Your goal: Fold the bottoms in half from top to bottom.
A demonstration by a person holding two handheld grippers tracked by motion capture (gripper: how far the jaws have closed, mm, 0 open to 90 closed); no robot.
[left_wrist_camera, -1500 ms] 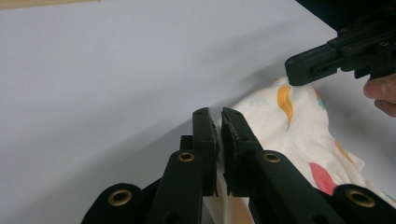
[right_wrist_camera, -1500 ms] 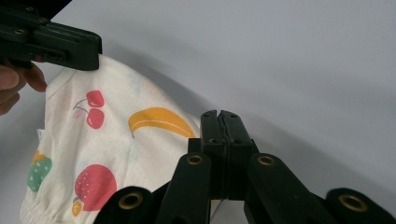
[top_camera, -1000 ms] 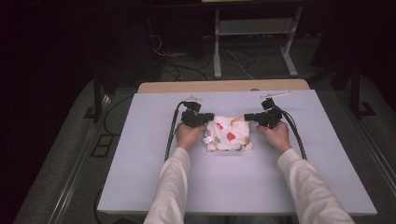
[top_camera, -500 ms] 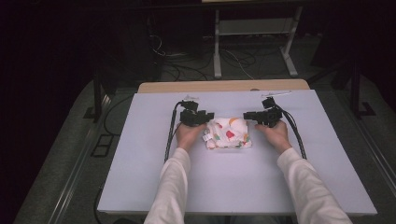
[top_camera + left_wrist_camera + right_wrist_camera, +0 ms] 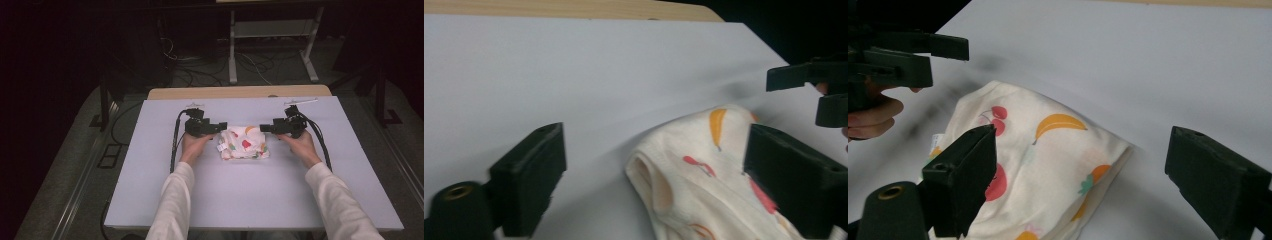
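Observation:
A folded white cloth [image 5: 244, 143] with a fruit print lies flat in the middle of the white table [image 5: 250, 200]. My left gripper [image 5: 220, 127] sits at its far left corner and my right gripper [image 5: 265, 128] at its far right corner, both pointing inward. Both have just been opening. In the left gripper view the cloth [image 5: 704, 180] lies loose between the wide-apart jaws of the left gripper [image 5: 659, 150], with no pad pressing on it. The right gripper [image 5: 1085, 150] likewise stands open over the cloth [image 5: 1048, 150].
A wooden board edge [image 5: 240, 92] runs along the table's back. Black cables [image 5: 175, 145] trail from the grippers across the table. A metal stand [image 5: 272, 50] and loose cables sit on the dark floor behind. The table has bare room in front of the cloth and to both sides.
Both grippers' jaws have opened and let go of the cloth's far corners. The cloth has settled flat. Both hands have stayed about where they were.

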